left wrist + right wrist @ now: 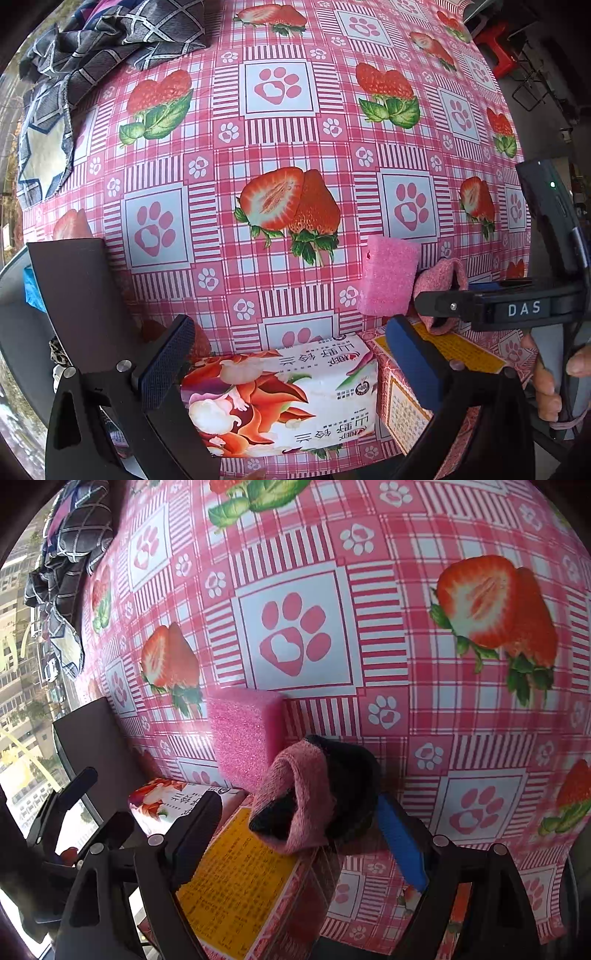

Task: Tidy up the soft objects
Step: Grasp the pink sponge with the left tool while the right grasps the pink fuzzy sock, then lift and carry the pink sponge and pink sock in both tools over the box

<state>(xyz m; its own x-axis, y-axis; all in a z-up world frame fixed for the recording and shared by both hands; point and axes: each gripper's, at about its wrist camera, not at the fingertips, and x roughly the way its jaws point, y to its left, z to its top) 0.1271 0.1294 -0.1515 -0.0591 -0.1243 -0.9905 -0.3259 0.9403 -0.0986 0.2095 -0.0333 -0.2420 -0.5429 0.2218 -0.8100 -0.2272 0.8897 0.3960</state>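
Sock lay between our right gripper's wide-open, empty jaws; we judged closing came next.

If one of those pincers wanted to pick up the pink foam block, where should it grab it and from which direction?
Probably from above, with the pads on the two broad flat faces of the pink foam block. It stands on the tablecloth with its top clear. Its near lower corner is crowded by the rolled pink-and-black sock and the box with the yellow label, so coming in low from that side looks awkward.
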